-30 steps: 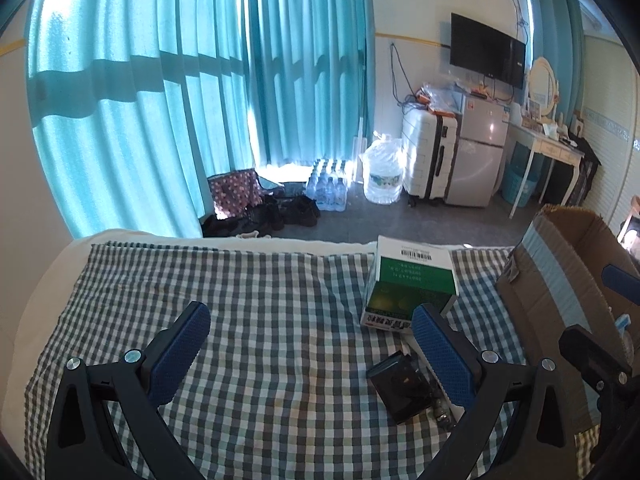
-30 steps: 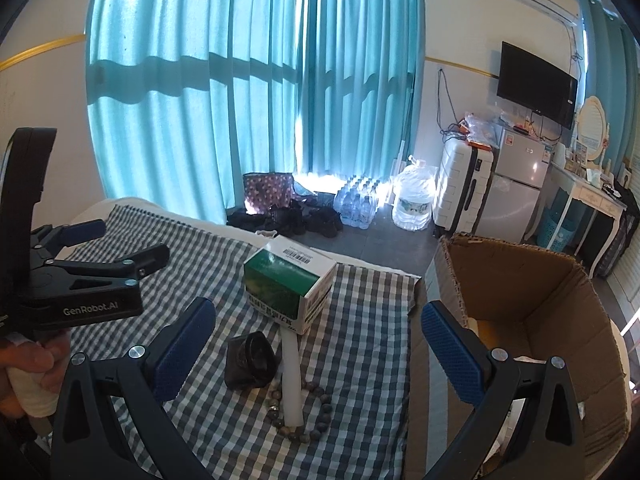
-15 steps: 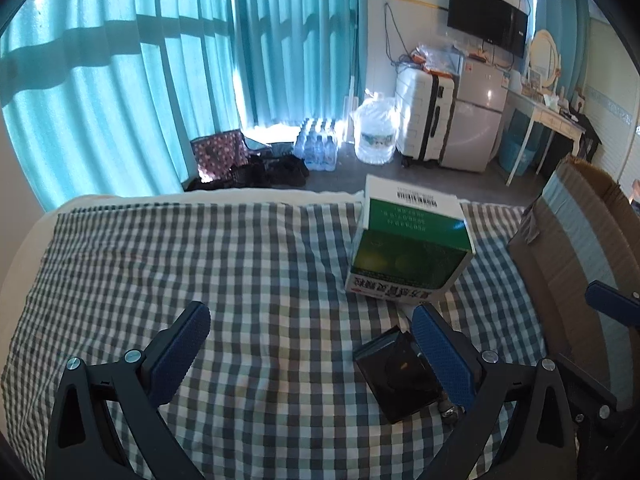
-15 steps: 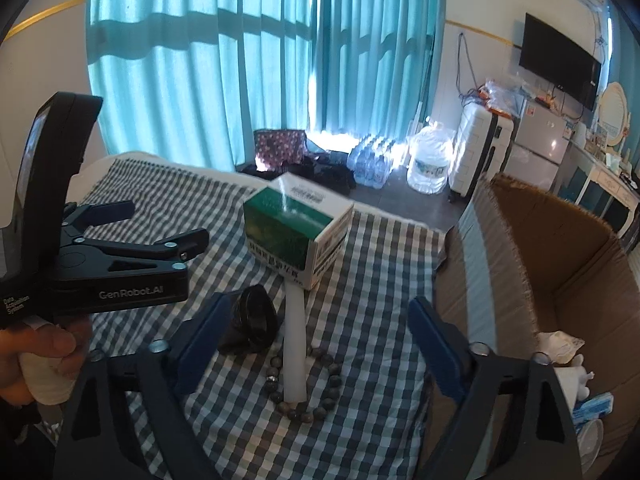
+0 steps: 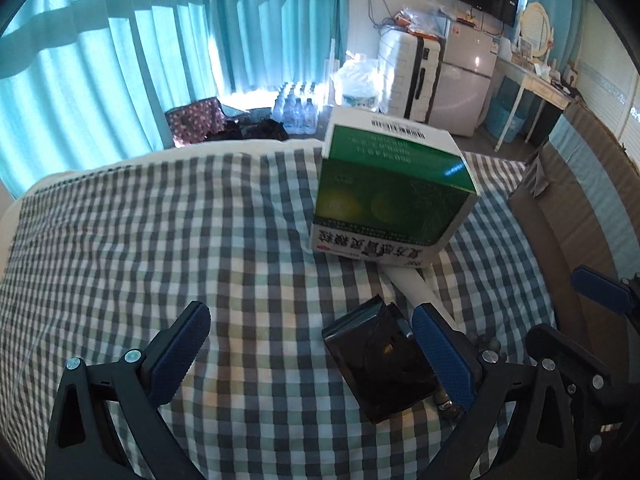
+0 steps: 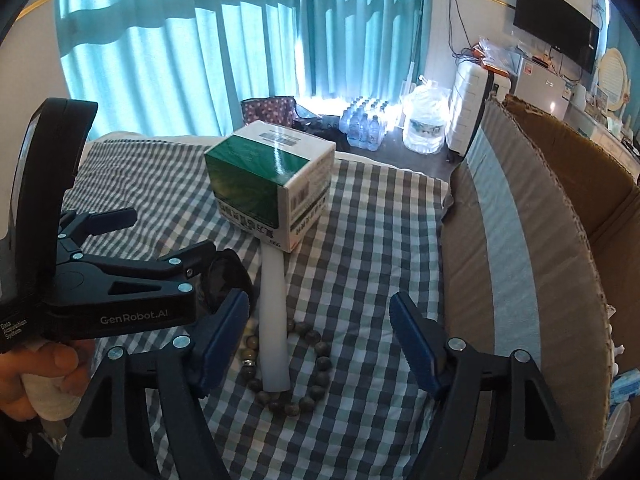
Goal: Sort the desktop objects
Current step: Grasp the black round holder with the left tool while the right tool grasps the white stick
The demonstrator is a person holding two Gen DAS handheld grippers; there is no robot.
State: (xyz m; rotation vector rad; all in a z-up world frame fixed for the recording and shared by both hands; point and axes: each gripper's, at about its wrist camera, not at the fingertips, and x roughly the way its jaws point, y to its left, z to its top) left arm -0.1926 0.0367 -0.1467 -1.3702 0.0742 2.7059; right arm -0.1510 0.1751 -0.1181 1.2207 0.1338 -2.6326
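Surface: a checked cloth (image 5: 168,240) covers the table; everything to be sorted lies toward its right side.
Green box (image 5: 394,184): stands at the far right of the cloth, its near edge resting over the far end of the white tube (image 6: 274,320).
White tube: lies pointing near to far, crossing the bead bracelet (image 6: 316,390), which rings its near end.
Black case (image 5: 378,354): lies left of the tube, near the green box.
Cardboard box (image 6: 532,216): open, at the right edge of the cloth.
Left gripper (image 5: 310,354): jaws apart and empty; the right pad sits just beside the black case, contact unclear.
Right gripper (image 6: 320,344): jaws have just been closing yet remain apart, straddling the tube and bracelet without pressing them.
Hand (image 6: 38,372): grips the left tool's handle.
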